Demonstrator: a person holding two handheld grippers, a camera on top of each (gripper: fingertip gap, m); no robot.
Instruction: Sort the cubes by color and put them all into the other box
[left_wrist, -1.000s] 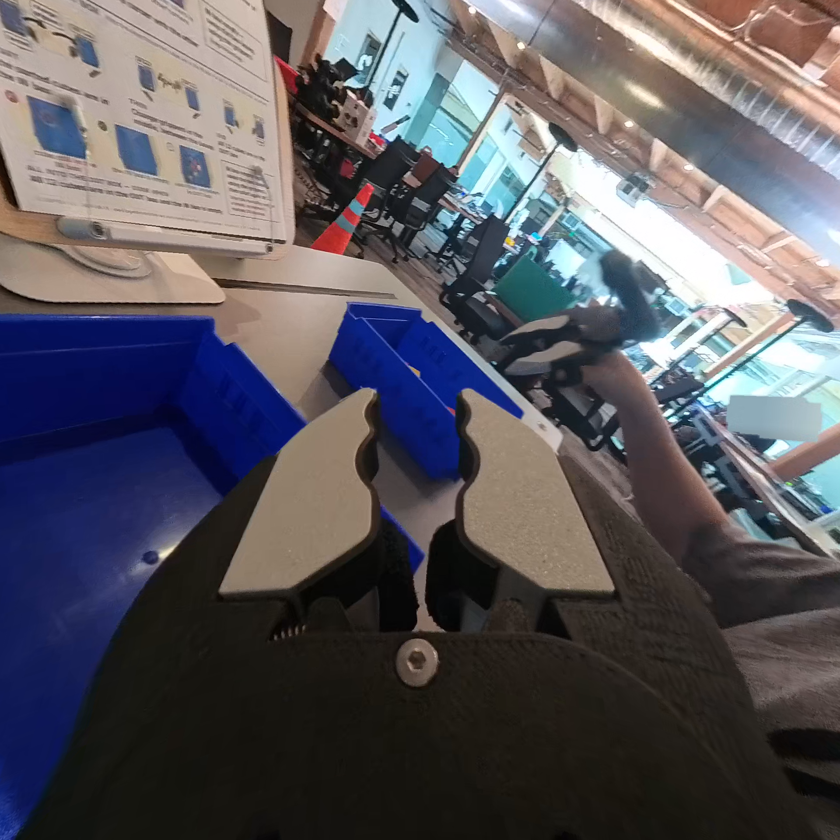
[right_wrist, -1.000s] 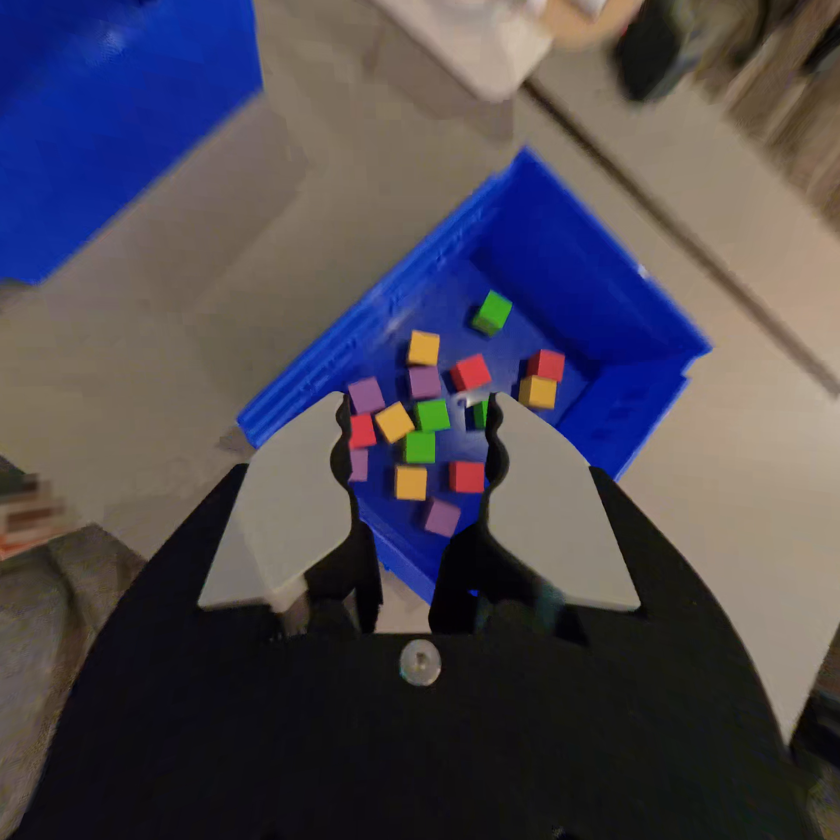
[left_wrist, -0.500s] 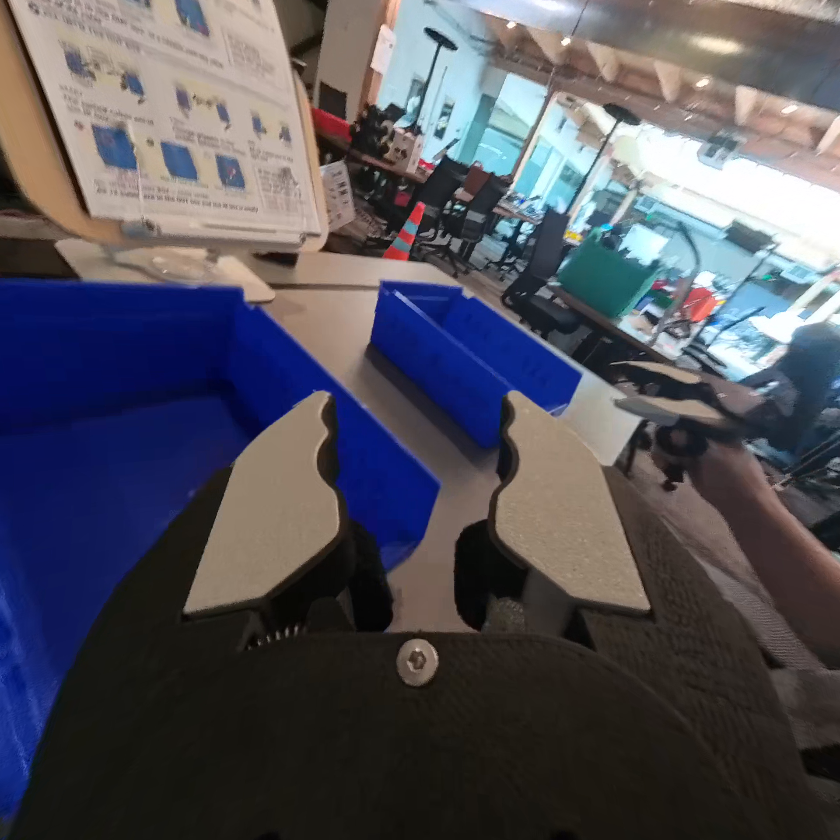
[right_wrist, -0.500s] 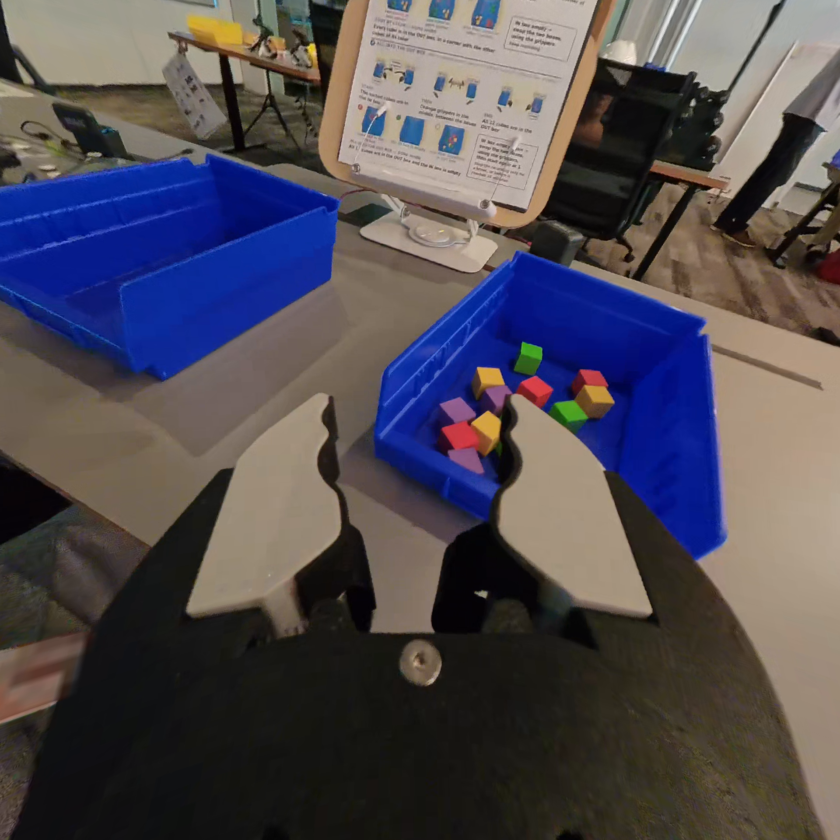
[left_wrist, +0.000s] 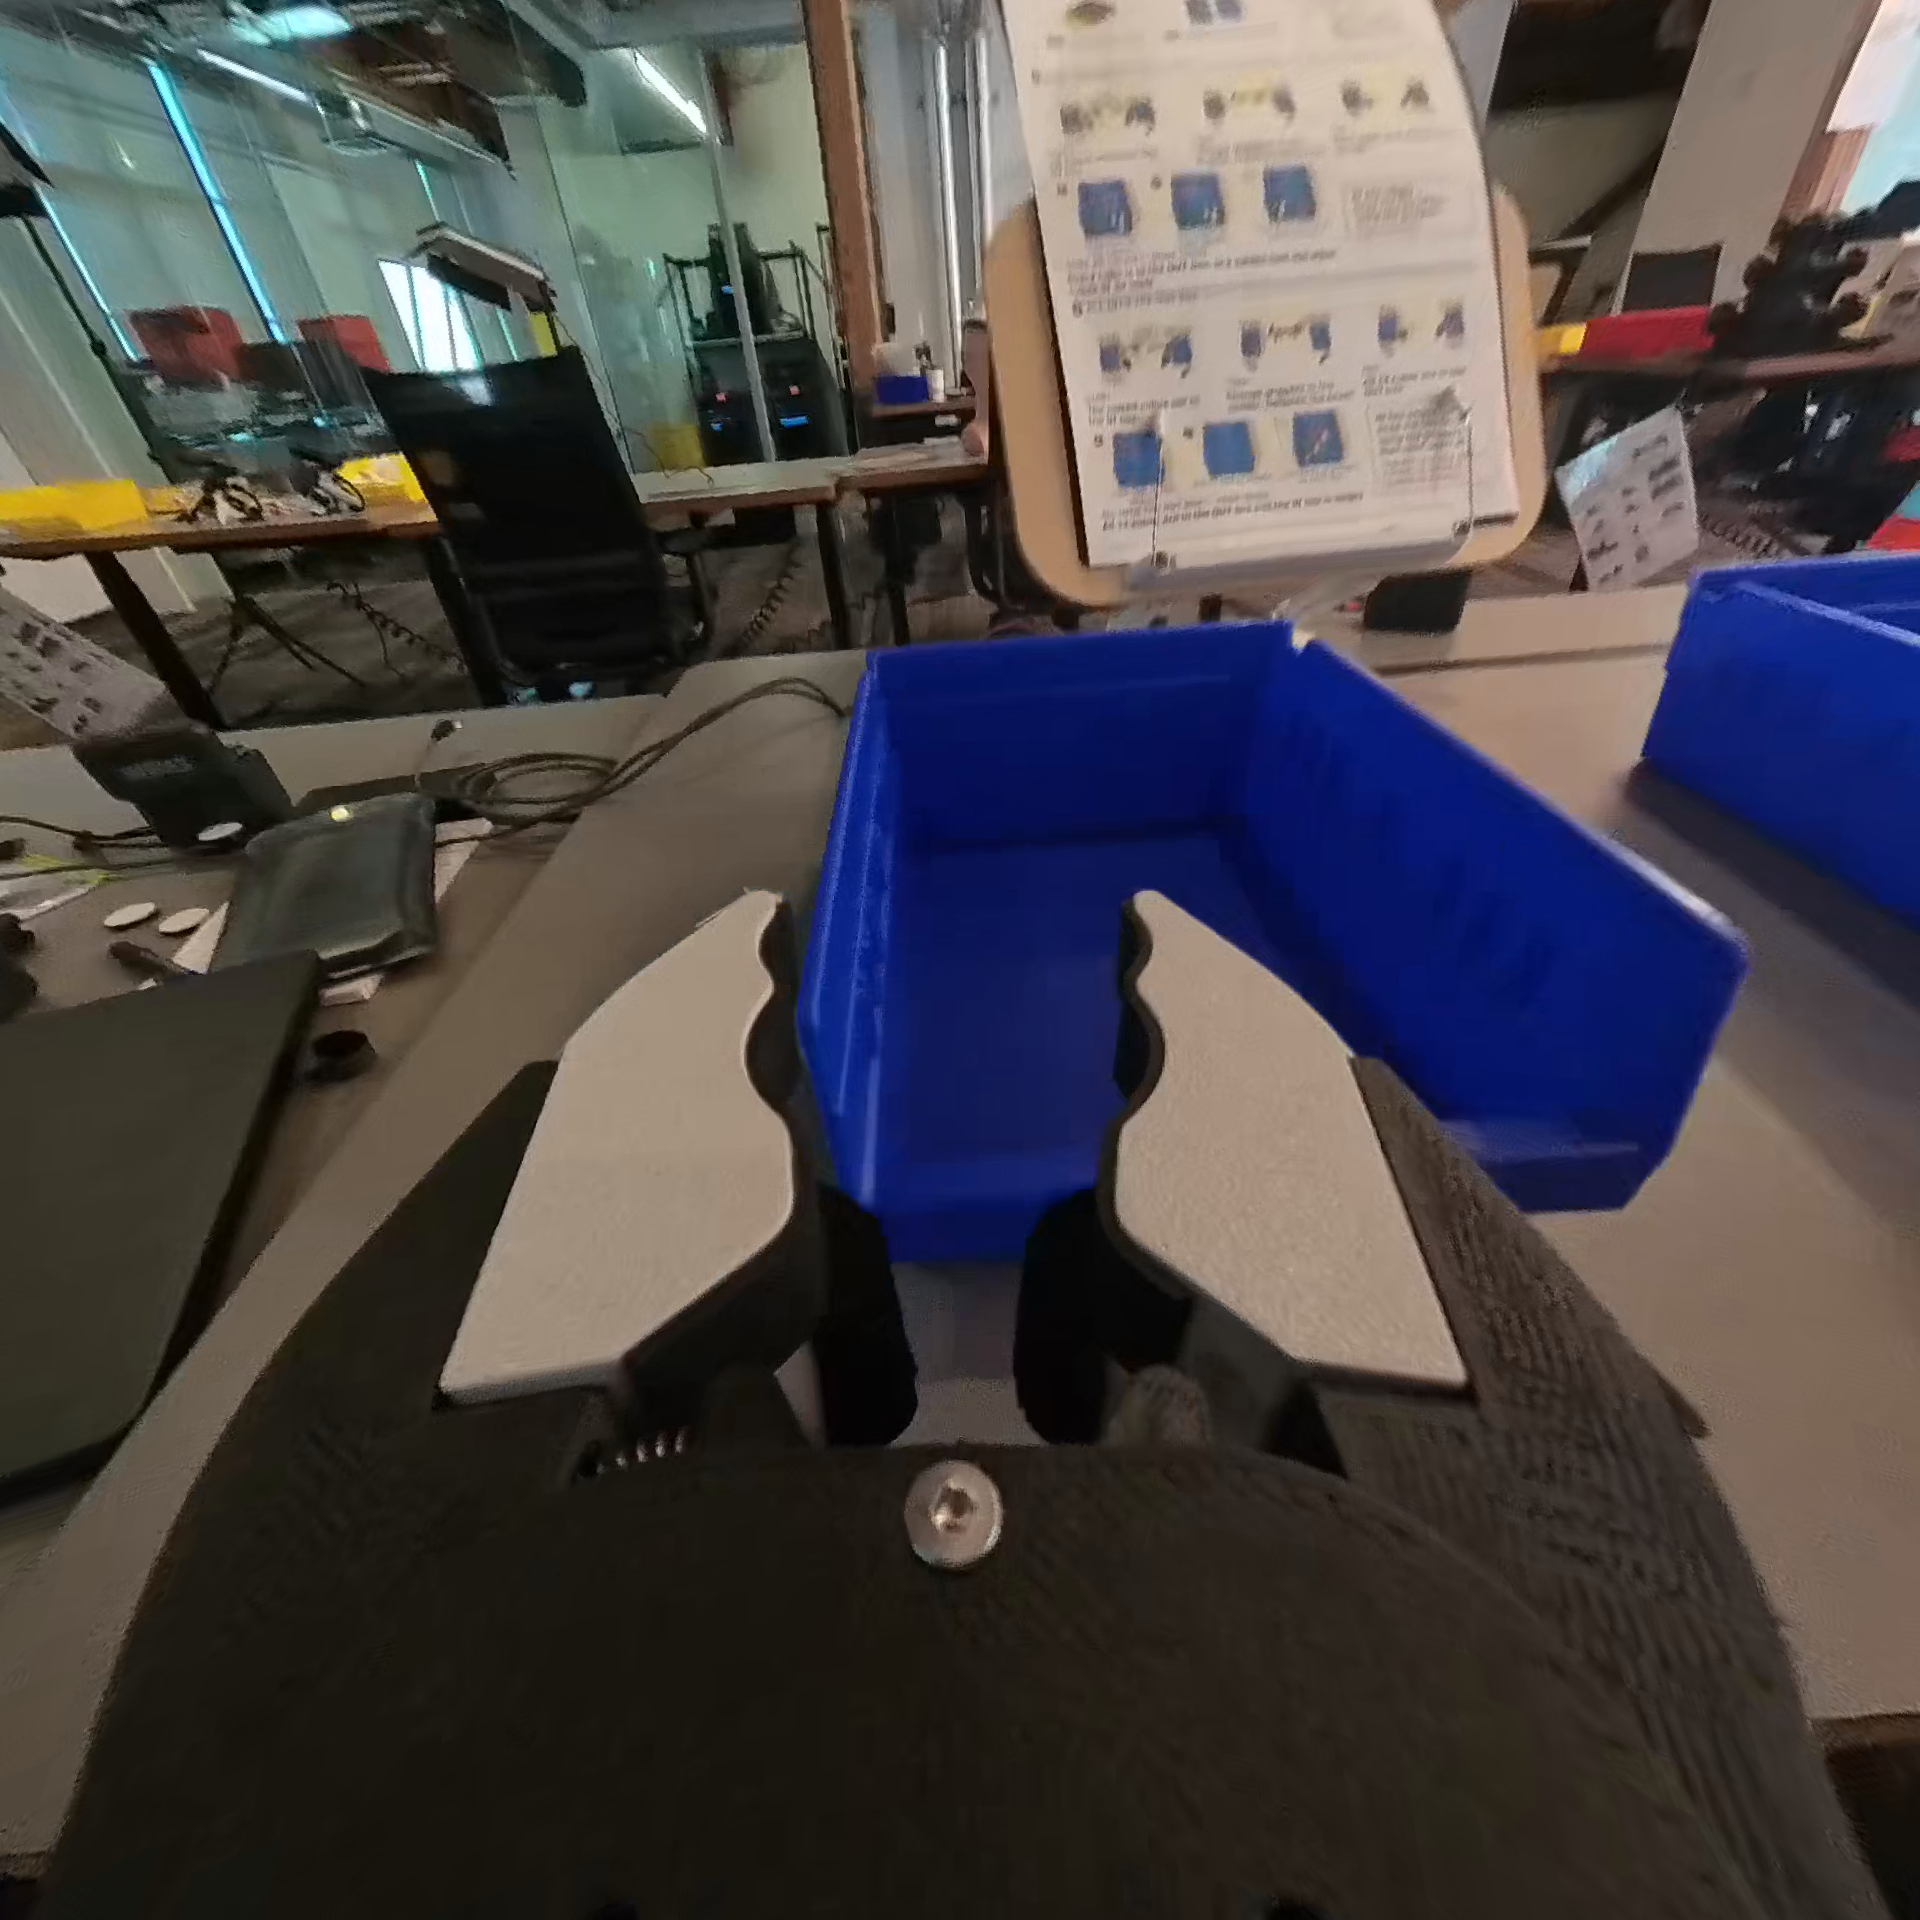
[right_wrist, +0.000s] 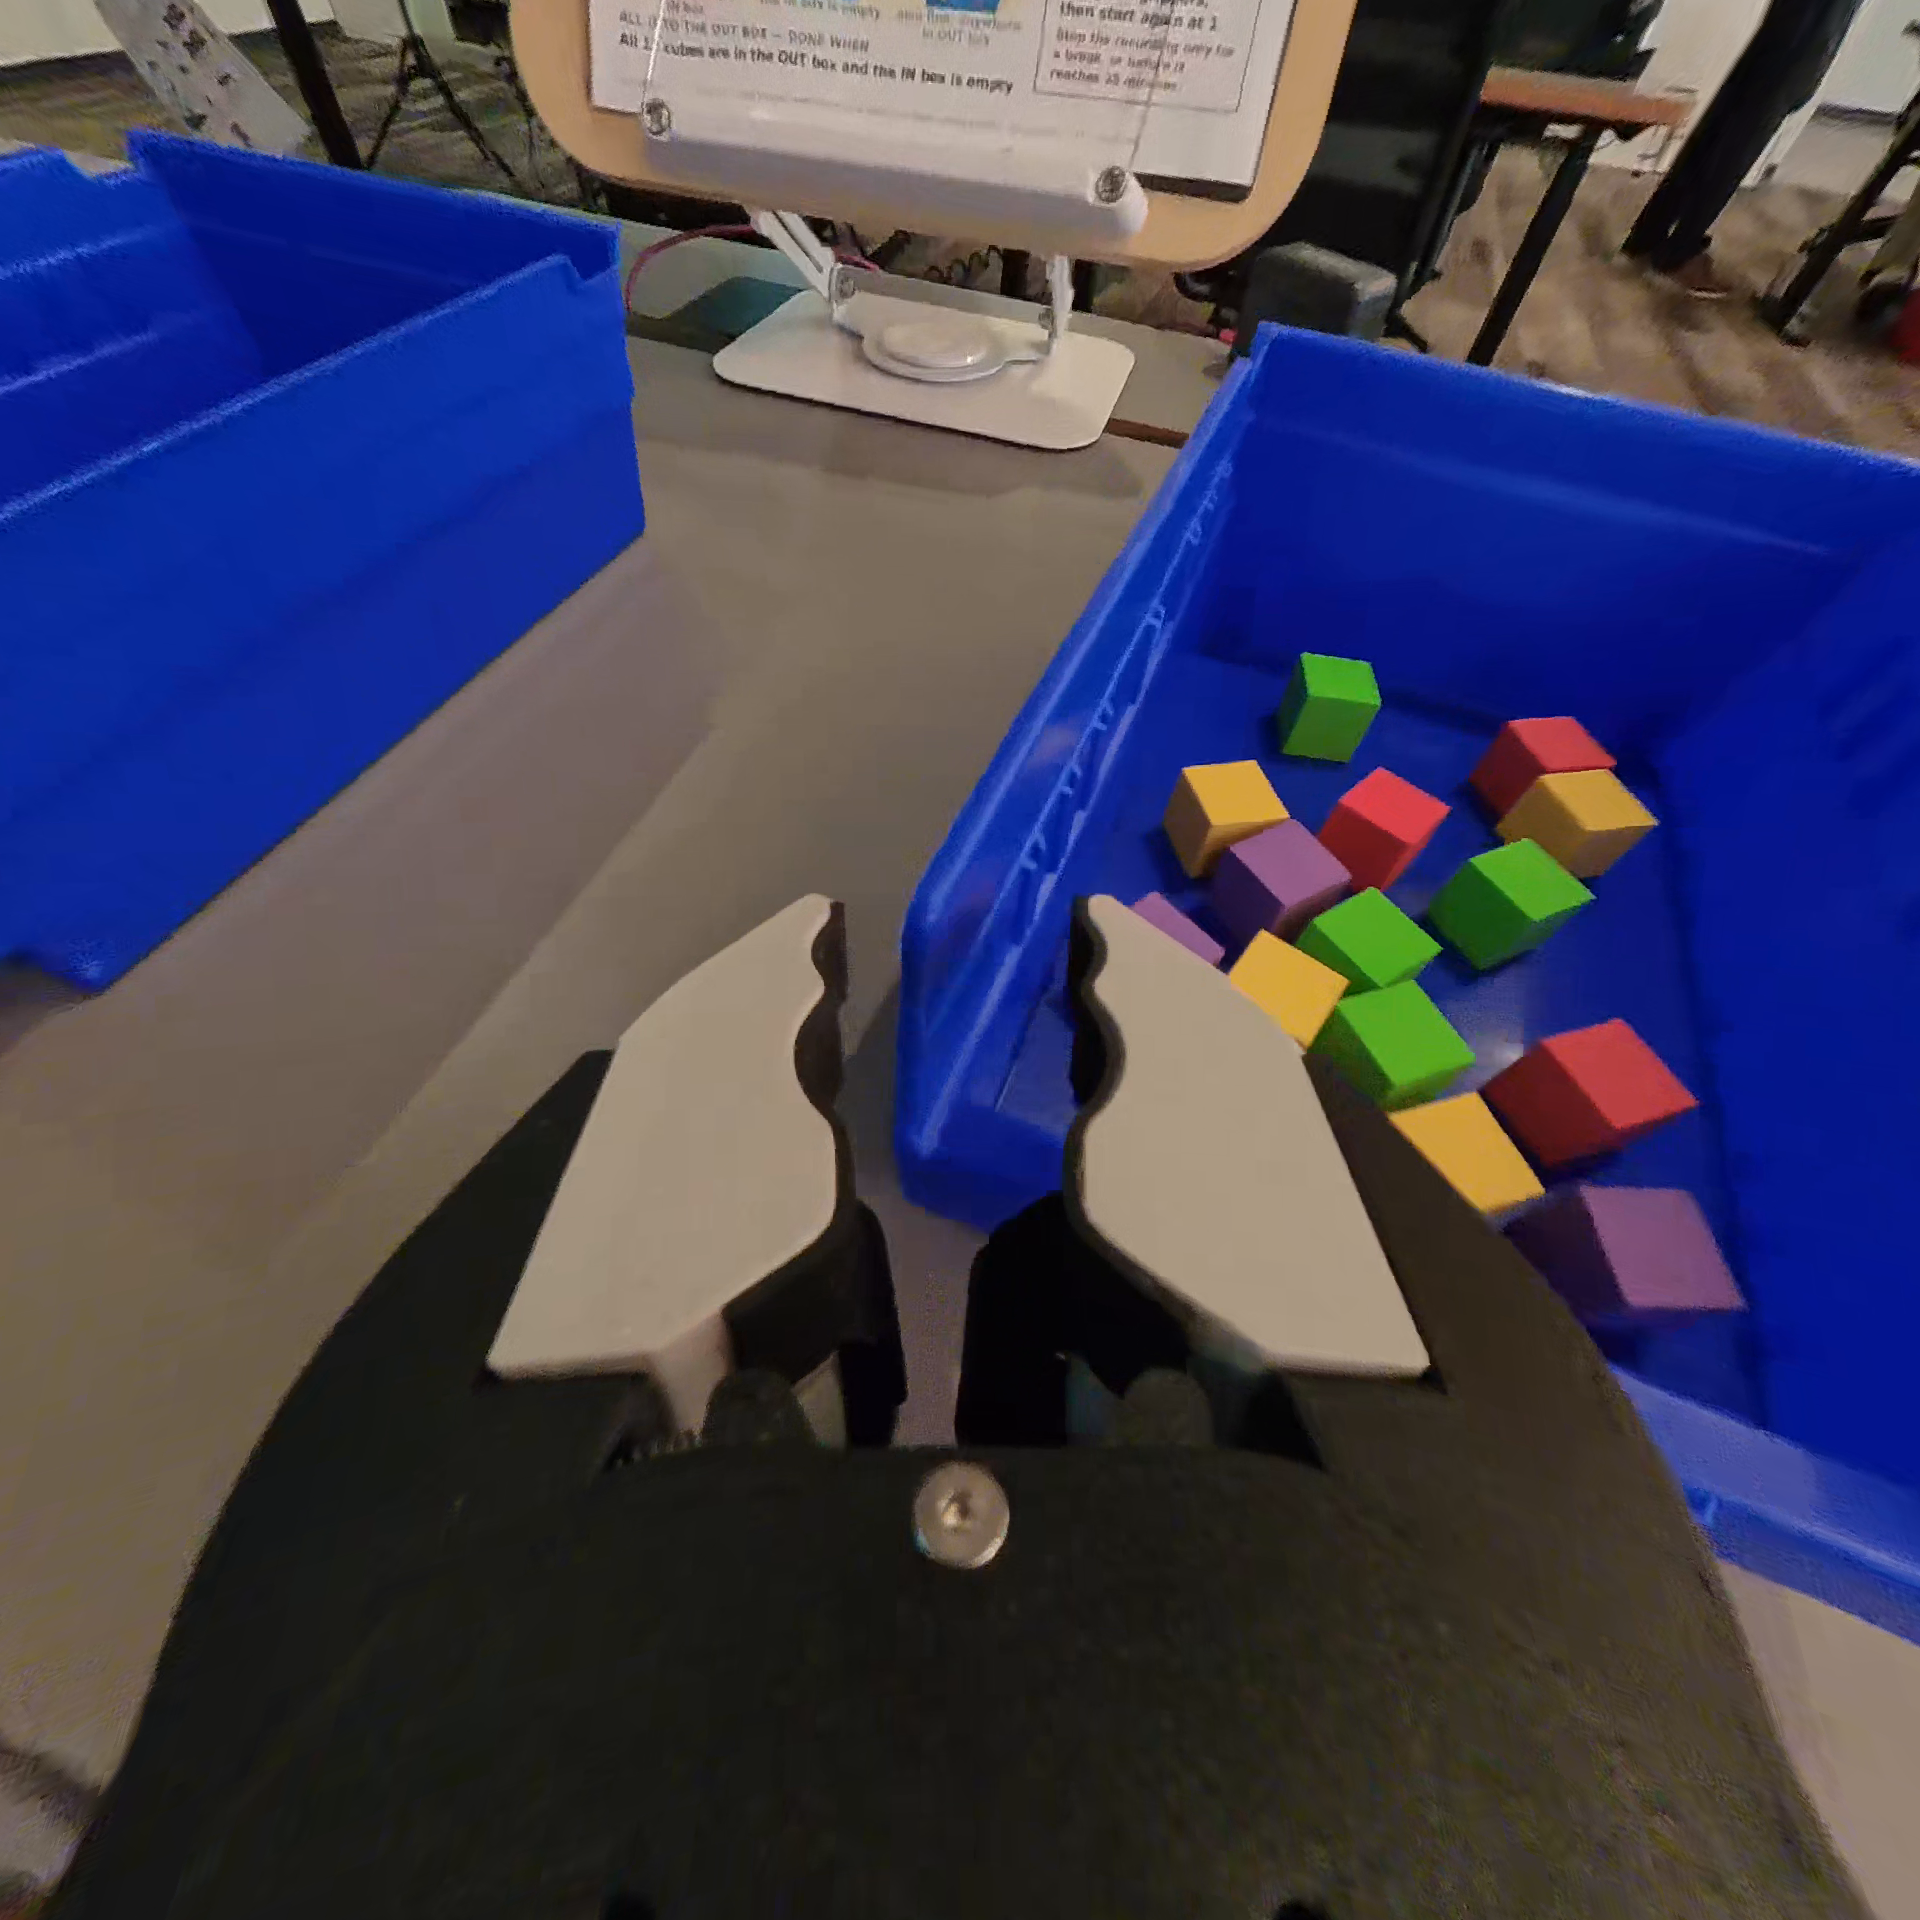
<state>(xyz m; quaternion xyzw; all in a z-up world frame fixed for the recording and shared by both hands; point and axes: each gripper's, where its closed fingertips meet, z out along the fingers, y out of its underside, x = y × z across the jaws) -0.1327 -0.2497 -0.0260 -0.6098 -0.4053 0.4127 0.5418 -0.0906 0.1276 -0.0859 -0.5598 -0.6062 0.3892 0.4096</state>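
My left gripper (left_wrist: 951, 914) is open and empty, just in front of an empty blue bin (left_wrist: 1278, 831) on the grey table (left_wrist: 1714, 1351). My right gripper (right_wrist: 956, 914) is open and empty, straddling the near left wall of a second blue bin (right_wrist: 1049, 810). That bin holds several small cubes: green (right_wrist: 1328, 707), red (right_wrist: 1382, 826), yellow (right_wrist: 1221, 810) and purple (right_wrist: 1273, 878). The right finger (right_wrist: 1216, 1153) hides part of the cubes closest to it. The empty bin also shows at the left of the right wrist view (right_wrist: 312, 499).
An instruction sheet on a white stand (right_wrist: 925, 364) stands at the table's back, between the bins. In the left wrist view a black pouch (left_wrist: 332, 883), cables (left_wrist: 582, 774) and a dark pad (left_wrist: 114, 1195) lie to the left. The second bin's edge (left_wrist: 1797, 748) is at the right.
Both grippers swung round and dropped toward the table. The left now faces the empty bin head on and has opened wider. The right has moved close to the cube bin's left wall.
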